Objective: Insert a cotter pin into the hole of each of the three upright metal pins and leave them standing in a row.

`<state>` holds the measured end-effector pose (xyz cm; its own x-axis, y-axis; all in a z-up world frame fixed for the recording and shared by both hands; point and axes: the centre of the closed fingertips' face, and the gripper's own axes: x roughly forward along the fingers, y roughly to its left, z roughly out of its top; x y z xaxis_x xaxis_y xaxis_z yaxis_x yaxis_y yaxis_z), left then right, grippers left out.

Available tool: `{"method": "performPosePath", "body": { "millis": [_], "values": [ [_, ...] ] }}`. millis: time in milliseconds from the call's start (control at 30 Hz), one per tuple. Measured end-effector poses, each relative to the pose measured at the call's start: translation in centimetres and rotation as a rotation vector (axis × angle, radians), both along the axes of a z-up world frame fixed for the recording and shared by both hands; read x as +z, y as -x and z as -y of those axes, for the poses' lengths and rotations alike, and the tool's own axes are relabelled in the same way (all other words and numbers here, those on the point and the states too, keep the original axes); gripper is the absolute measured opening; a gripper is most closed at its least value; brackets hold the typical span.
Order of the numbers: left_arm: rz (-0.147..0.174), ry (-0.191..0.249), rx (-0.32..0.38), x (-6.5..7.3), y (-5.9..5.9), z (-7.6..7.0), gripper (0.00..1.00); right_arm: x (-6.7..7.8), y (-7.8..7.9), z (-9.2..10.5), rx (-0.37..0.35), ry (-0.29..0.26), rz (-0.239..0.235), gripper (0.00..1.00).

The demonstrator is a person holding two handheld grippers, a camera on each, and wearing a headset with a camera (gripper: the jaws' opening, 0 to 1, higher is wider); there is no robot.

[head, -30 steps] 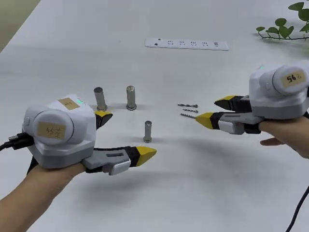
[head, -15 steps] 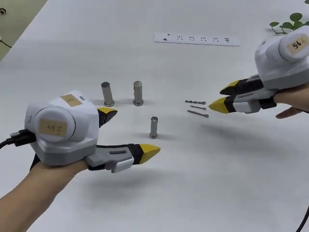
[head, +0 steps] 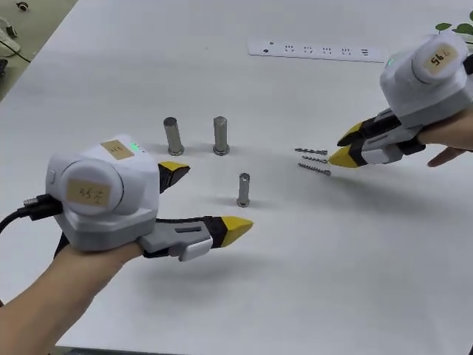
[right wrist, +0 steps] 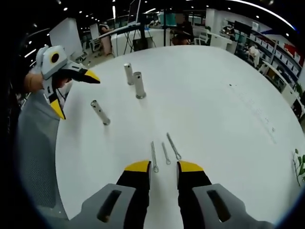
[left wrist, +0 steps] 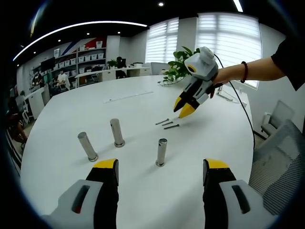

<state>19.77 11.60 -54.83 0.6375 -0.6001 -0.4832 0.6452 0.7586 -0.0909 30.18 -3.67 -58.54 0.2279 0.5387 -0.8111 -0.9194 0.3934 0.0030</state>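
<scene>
Metal pins (head: 220,135): three upright silvery cylinders

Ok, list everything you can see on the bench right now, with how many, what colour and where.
metal pins: three, silver, upright mid-table; two side by side at the back, one alone nearer the person.
cotter pins: three, grey metal, lying flat together to the right of the metal pins.
power strip: one, white, flat at the far side.
plant: one, green leaves, far right corner.
table: one, white, under everything.
cable: one, black, running off from the left gripper's body.
left gripper: one, white with yellow tips, jaws wide open, near the front pin.
right gripper: one, white with yellow tips, jaws slightly apart, just beside the cotter pins.
</scene>
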Motion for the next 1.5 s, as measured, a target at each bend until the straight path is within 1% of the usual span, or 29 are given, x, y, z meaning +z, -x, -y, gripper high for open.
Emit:
{"method": "performPosePath", "body": {
  "millis": [100,133,167,233,333,433,500,600,700,733,800,867,933,1033,1167,1300,1367,1500],
  "values": [
    [-0.003,0.005,0.005,-0.1,0.0,-0.1,0.69,-0.5,-0.1,-0.1,0.011,0.011,-0.001,0.14],
    [-0.004,0.005,0.007,-0.1,0.0,-0.1,0.68,-1.2,-0.4,0.1,0.020,0.013,-0.002,0.13],
    [-0.004,0.004,0.009,-0.2,0.0,-0.1,0.68,-1.4,-0.5,0.1,0.020,0.016,-0.002,0.13],
    [-0.005,0.004,0.011,-0.2,0.1,-0.1,0.67,-1.6,-0.6,0.0,0.021,0.018,-0.008,0.12],
    [-0.005,-0.002,0.015,-0.3,0.1,-0.3,0.66,-1.8,-0.1,-0.3,0.028,0.025,-0.012,0.11],
    [-0.005,-0.011,0.018,-0.4,0.0,-0.3,0.64,-2.5,-0.4,-0.1,0.040,0.043,-0.008,0.09],
    [-0.004,-0.017,0.018,-0.4,0.0,-0.4,0.64,-2.5,-0.6,-0.2,0.038,0.046,-0.008,0.08],
    [-0.005,-0.015,0.016,-0.4,0.1,-0.4,0.62,-2.6,-0.5,-0.5,0.045,0.050,-0.003,0.07],
    [-0.007,-0.018,0.017,-0.5,0.1,-0.3,0.62,-2.6,-0.8,-0.6,0.044,0.044,-0.001,0.05],
    [-0.008,-0.018,0.018,-0.5,0.2,-0.3,0.62,-2.7,-0.7,-0.6,0.045,0.044,-0.001,0.05],
    [-0.007,-0.022,0.019,-0.5,0.2,-0.4,0.61,-2.7,-0.9,-0.6,0.059,0.054,0.013,0.03],
    [-0.006,-0.038,0.016,-0.7,0.2,-0.4,0.61,-2.7,-0.8,-0.6,0.083,0.067,0.031,0.02],
    [-0.008,-0.043,0.014,-0.8,0.3,-0.4,0.61,-2.6,-0.7,-0.7,0.090,0.072,0.034,0.01],
    [-0.010,-0.044,0.011,-0.8,0.3,-0.4,0.61,-2.7,-0.9,-0.9,0.115,0.085,0.048,0.00],
    [-0.010,-0.041,0.011,-0.7,0.3,-0.4,0.60,-2.8,-1.1,-1.0,0.125,0.088,0.051,0.00],
    [-0.010,-0.042,0.007,-0.7,0.3,-0.4,0.60,-2.7,-0.7,-1.2,0.158,0.117,0.078,0.00],
    [-0.010,-0.041,0.004,-0.7,0.3,-0.4,0.60,-2.6,-0.8,-1.1,0.170,0.129,0.090,0.00],
    [-0.008,-0.040,0.002,-0.6,0.2,-0.3,0.60,-2.3,-0.9,-1.2,0.176,0.137,0.120,0.00]
  ]
}}
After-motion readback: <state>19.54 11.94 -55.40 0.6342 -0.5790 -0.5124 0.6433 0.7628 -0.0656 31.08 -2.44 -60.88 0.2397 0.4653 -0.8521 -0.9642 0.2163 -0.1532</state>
